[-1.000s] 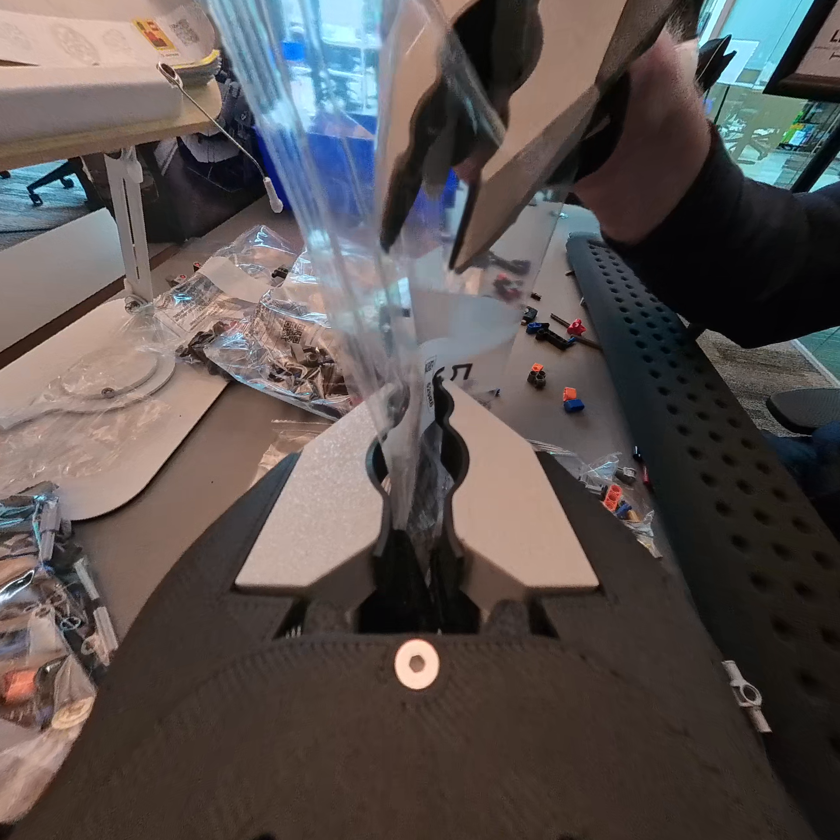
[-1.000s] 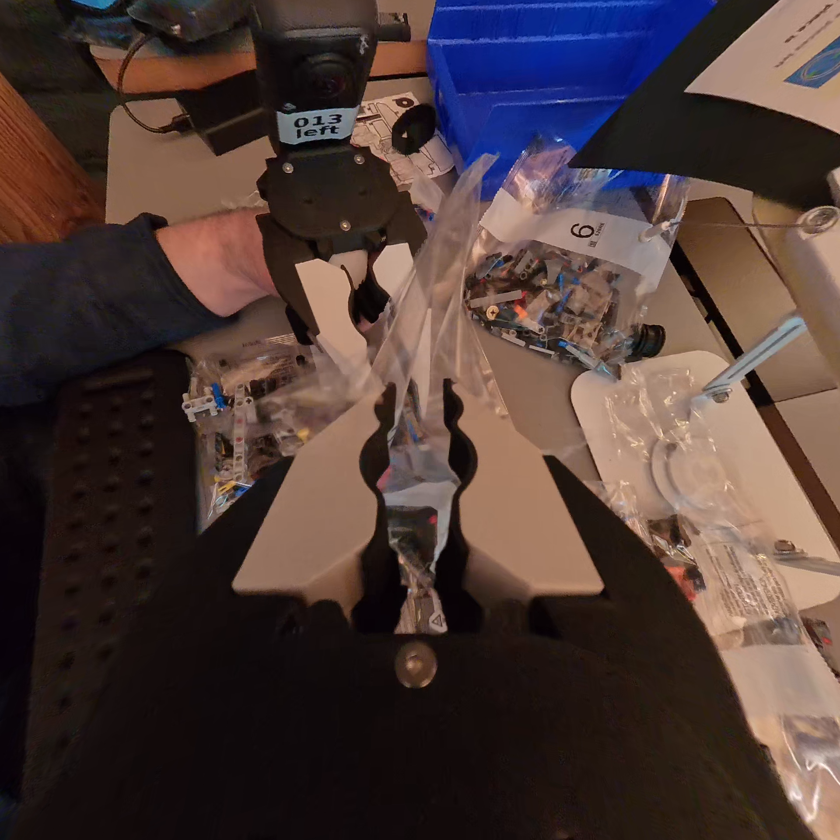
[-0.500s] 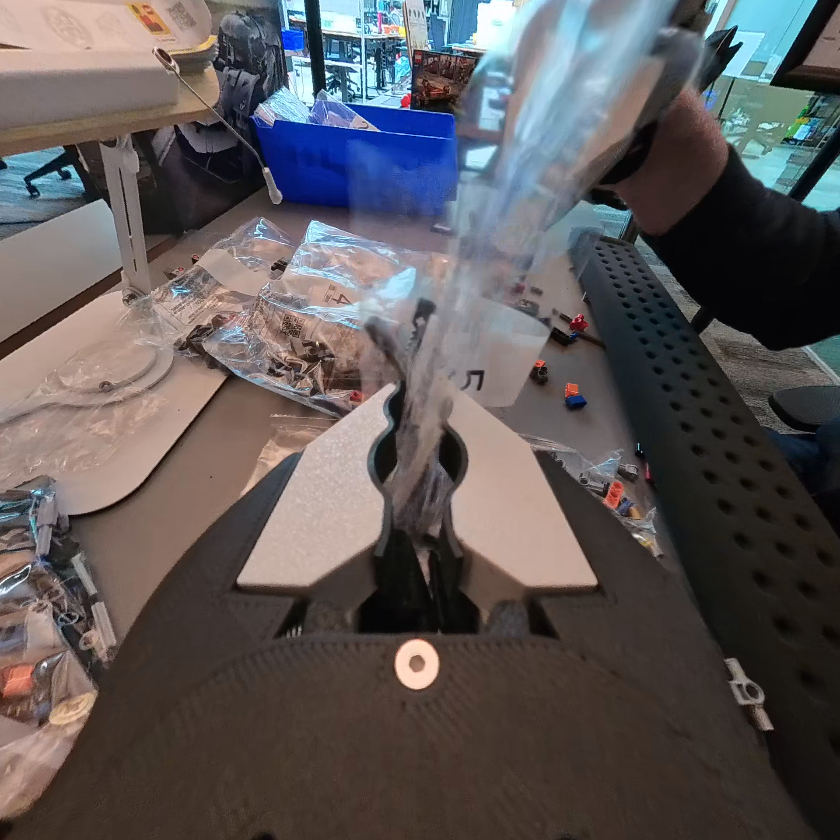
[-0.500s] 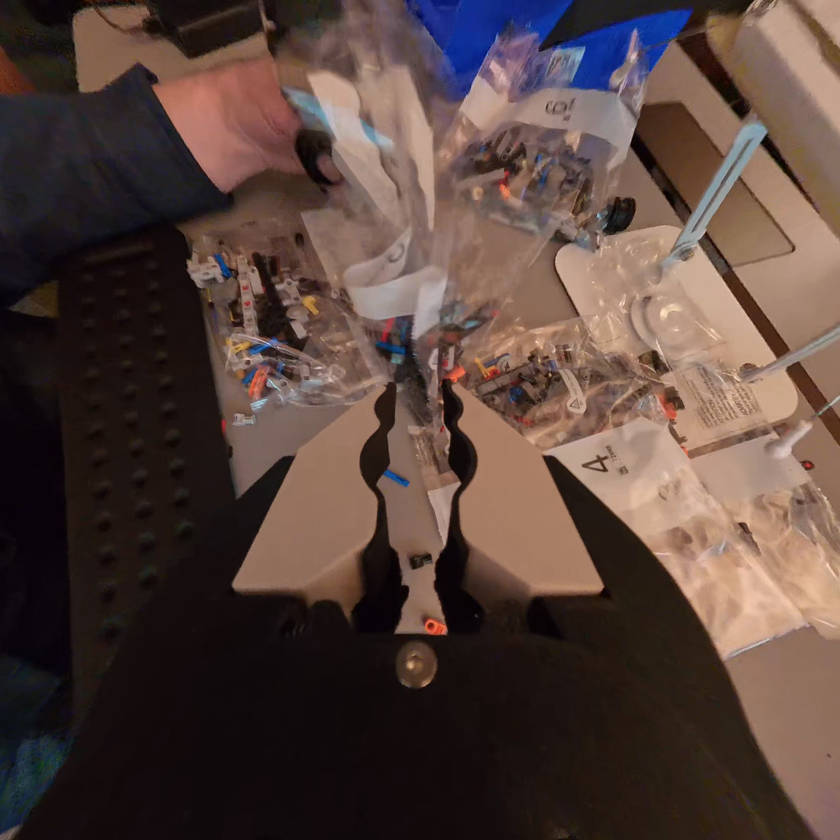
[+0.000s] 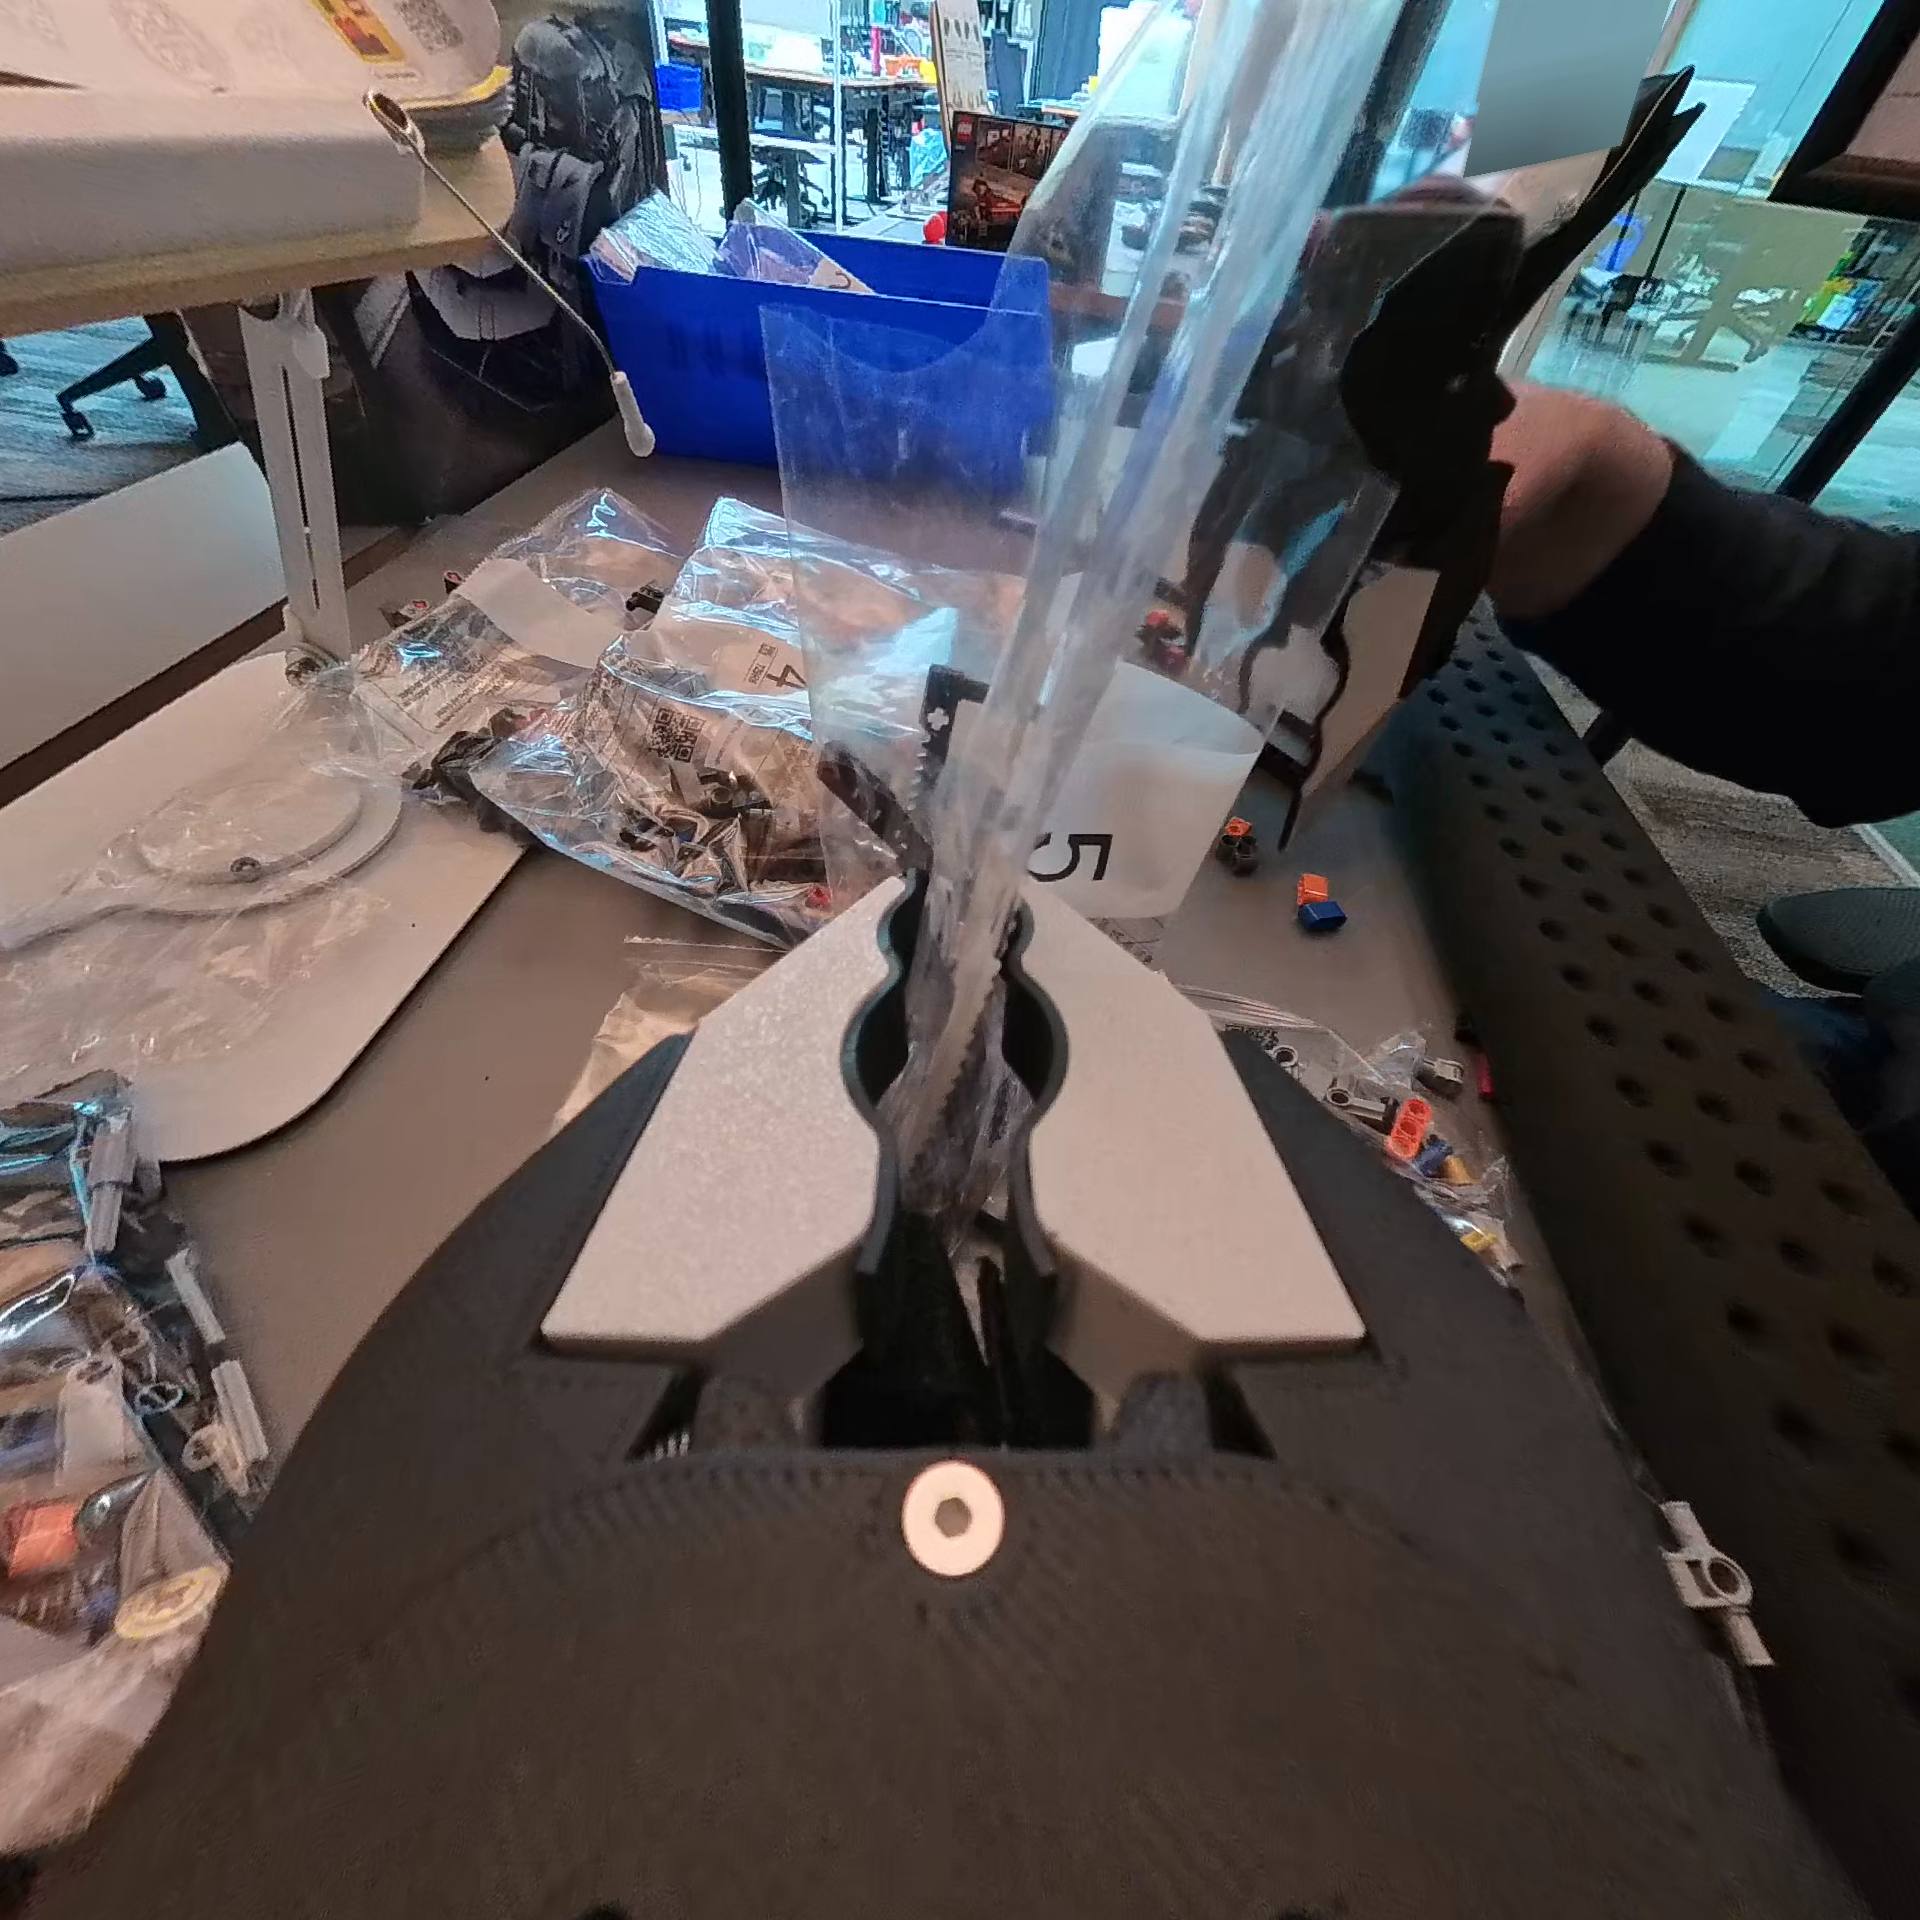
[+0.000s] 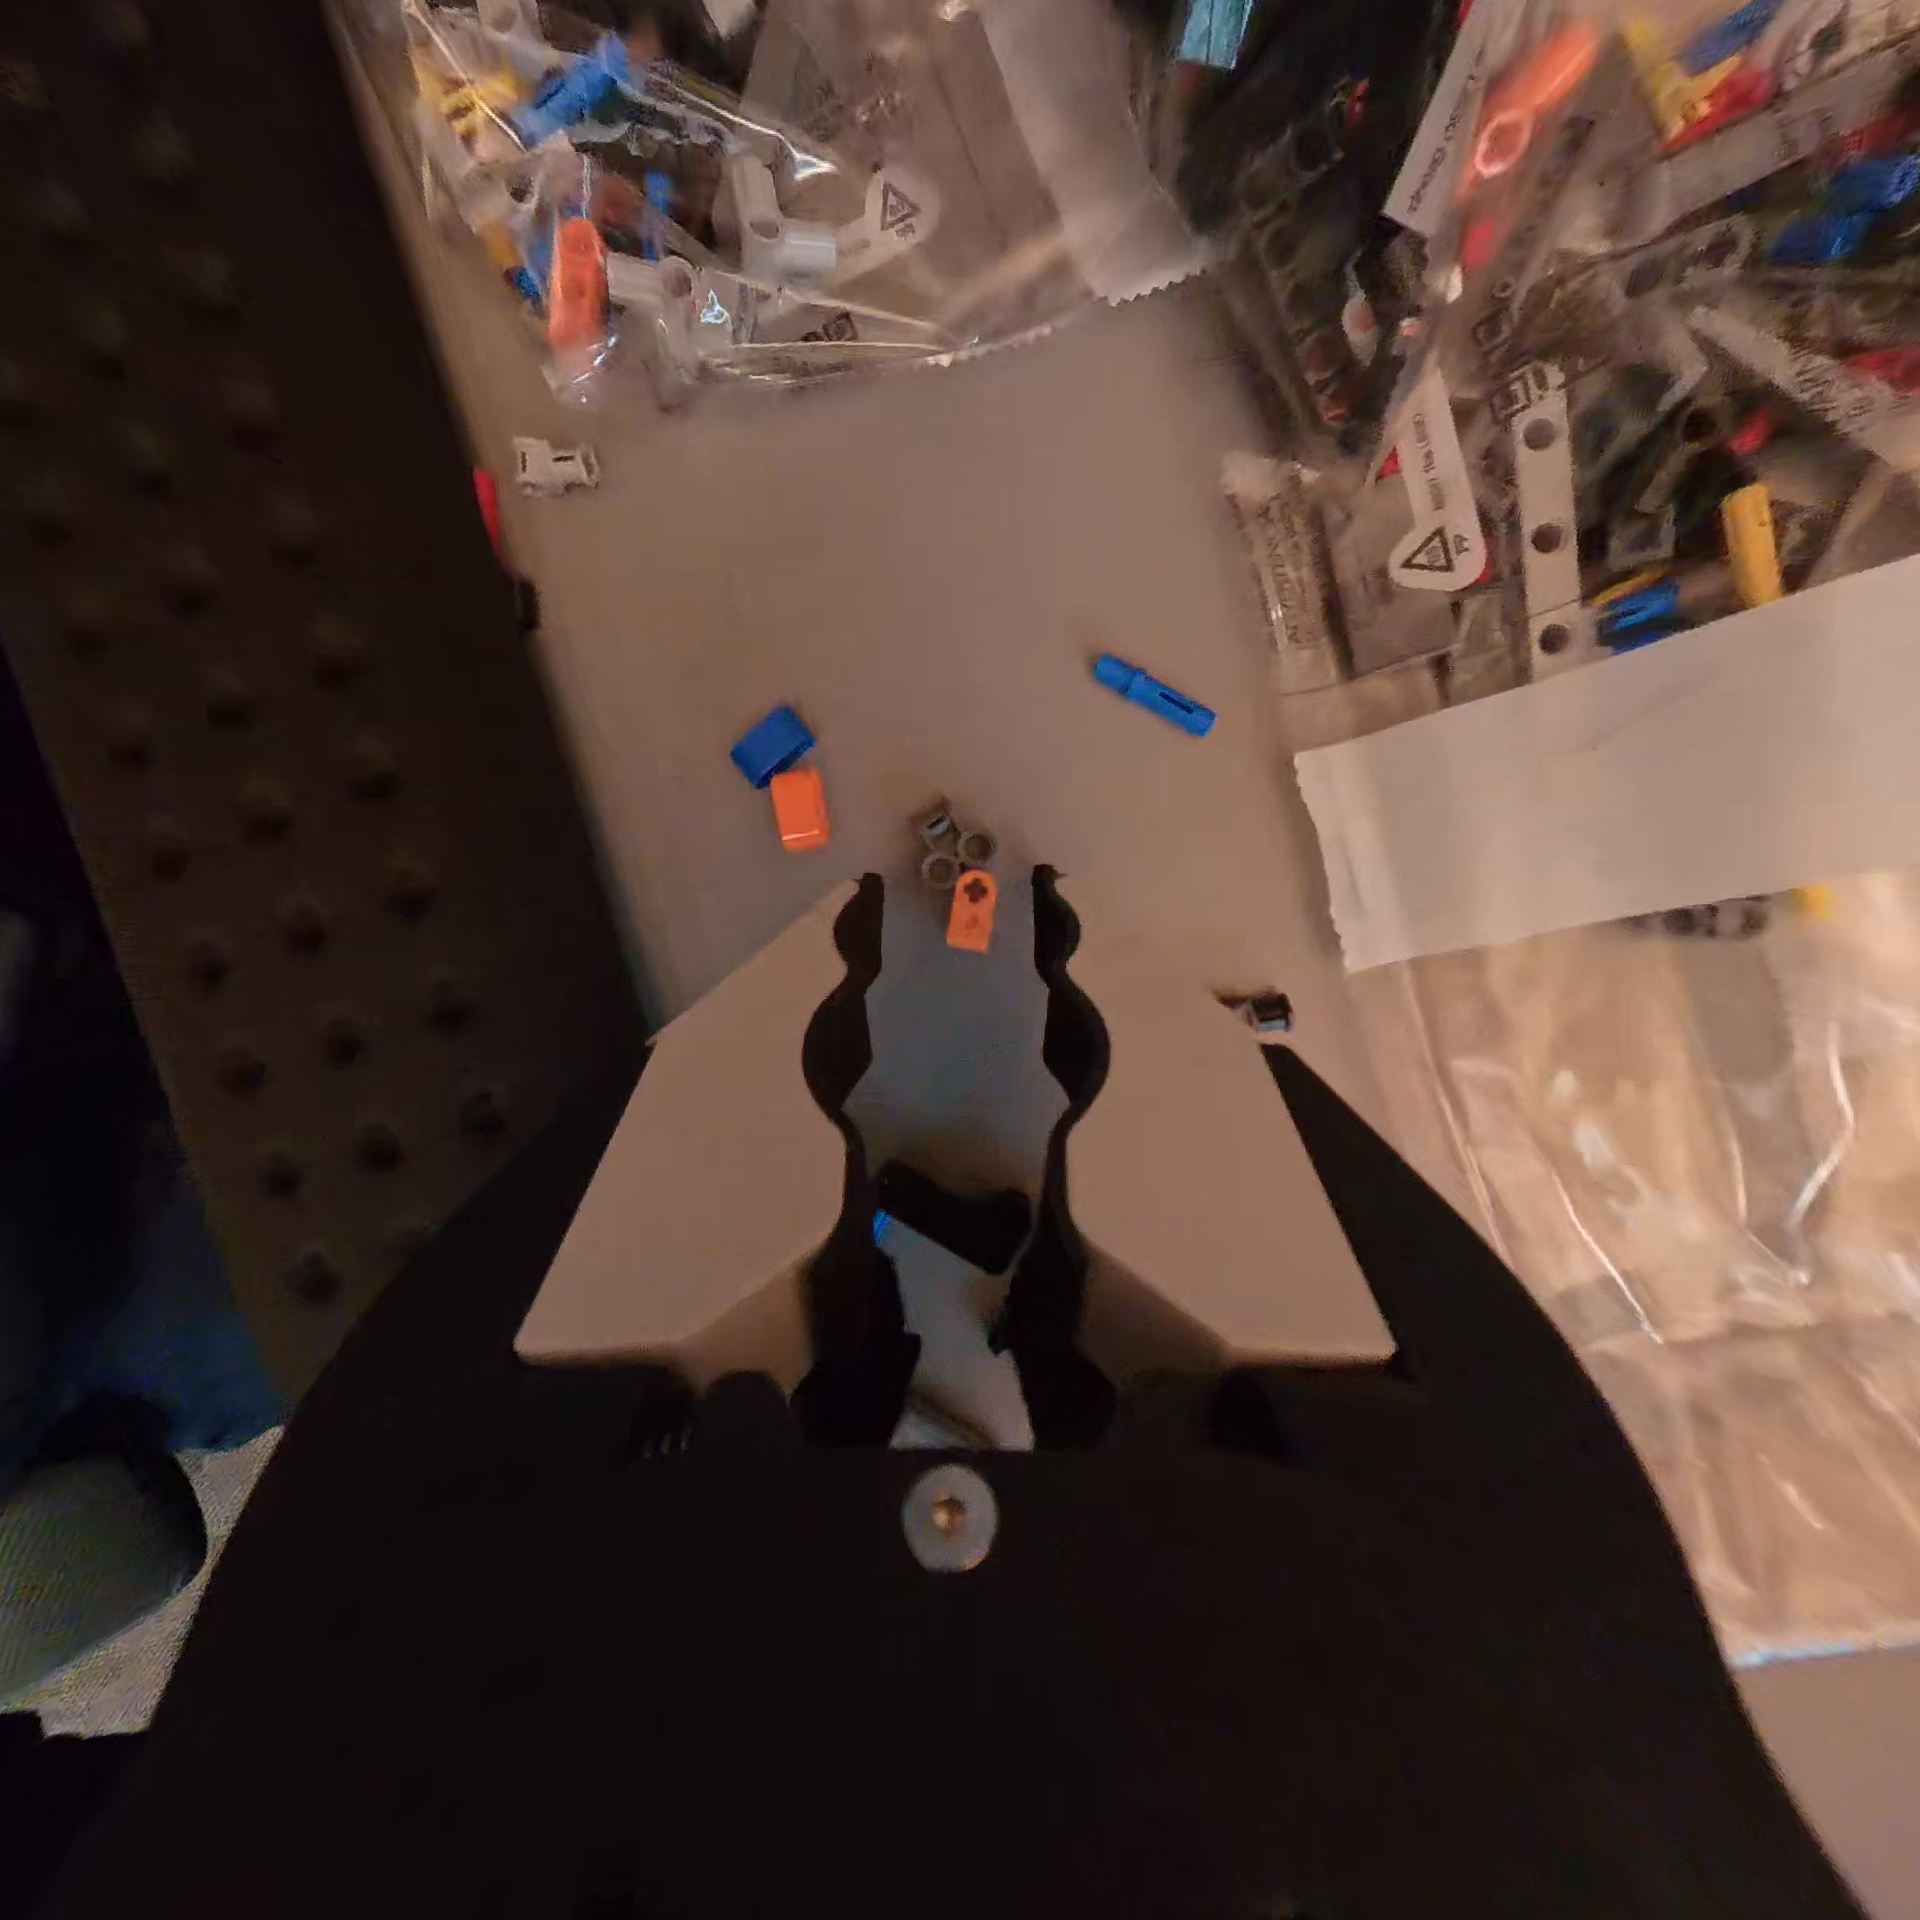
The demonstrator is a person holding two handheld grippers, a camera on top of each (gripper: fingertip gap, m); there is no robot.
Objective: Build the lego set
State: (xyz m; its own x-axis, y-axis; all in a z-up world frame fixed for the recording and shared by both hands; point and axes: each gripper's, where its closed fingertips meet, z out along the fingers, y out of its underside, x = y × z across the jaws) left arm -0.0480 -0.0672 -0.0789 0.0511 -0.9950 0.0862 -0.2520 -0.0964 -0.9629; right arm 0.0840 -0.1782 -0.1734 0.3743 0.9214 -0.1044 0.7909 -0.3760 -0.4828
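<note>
My left gripper (image 5: 961, 914) is shut on a clear plastic bag (image 5: 1122, 499) that stands up from its jaws; a few dark parts sit in the bag's pinched end. My right gripper (image 6: 956, 881) is open and empty, pointing down just above the grey table. A small orange piece (image 6: 971, 912) lies between its fingertips, with grey pieces (image 6: 951, 836) just beyond. A blue piece (image 6: 772, 743), an orange piece (image 6: 800, 810) and a blue pin (image 6: 1153, 694) lie nearby. The right gripper also shows in the left wrist view (image 5: 1320, 727), held by a hand, behind the bag.
Several sealed bags of parts (image 5: 644, 727) lie on the table, also in the right wrist view (image 6: 1558, 416). A blue bin (image 5: 831, 353) stands at the back. A black perforated strip (image 5: 1621, 987) runs along the right edge. A white stand base (image 5: 208, 831) sits left. My hands' fingertips stand some 20 cm from each other. The blue pin (image 6: 1153, 694) is closer to my right gripper, around 4 cm from its tips; the left tips are 15 cm off.
My right gripper has let go of the bag, dropped to the table and opened over loose pieces. My left gripper still holds the bag, which now stands free.
</note>
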